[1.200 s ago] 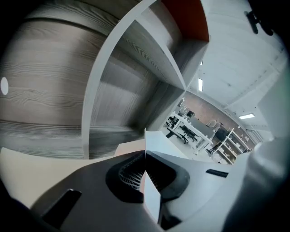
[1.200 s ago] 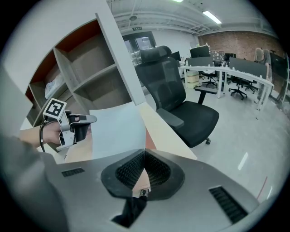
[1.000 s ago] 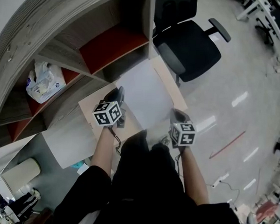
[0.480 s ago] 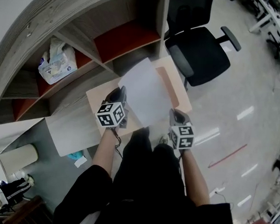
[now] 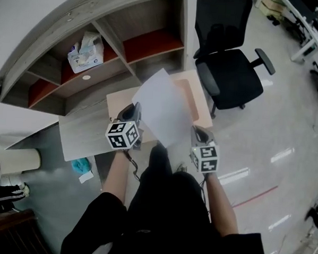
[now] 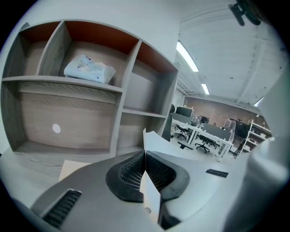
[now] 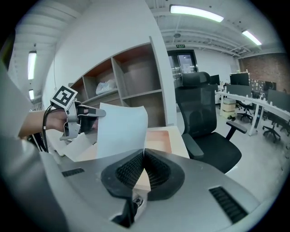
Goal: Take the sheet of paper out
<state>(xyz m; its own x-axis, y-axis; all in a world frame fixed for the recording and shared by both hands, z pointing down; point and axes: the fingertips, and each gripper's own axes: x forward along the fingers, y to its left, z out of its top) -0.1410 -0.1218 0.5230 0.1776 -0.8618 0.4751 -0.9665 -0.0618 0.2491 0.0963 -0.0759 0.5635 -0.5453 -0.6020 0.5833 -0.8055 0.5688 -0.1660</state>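
A white sheet of paper (image 5: 162, 109) hangs in the air over the table, held at its two near corners. My left gripper (image 5: 134, 110) is shut on its left edge; in the left gripper view the sheet (image 6: 152, 192) runs edge-on through the closed jaws (image 6: 145, 155). At the right corner my right gripper (image 5: 197, 130) is also shut on it. The right gripper view has the sheet (image 7: 120, 130) rising curved from the jaws (image 7: 144, 154), with the left gripper (image 7: 87, 115) at its far side. Under the sheet lies a flat beige box (image 5: 191, 92) with a reddish inside.
The grey wooden table (image 5: 84, 133) stands against a curved shelf unit (image 5: 126, 40) that holds a white plastic pack (image 5: 84, 53). A black office chair (image 5: 231, 74) stands right of the table. A blue cloth (image 5: 81, 165) lies on the floor at left.
Both grippers have risen with the sheet, which now hangs higher above the box and stands more upright. The head view has shifted so the shelf sits further back.
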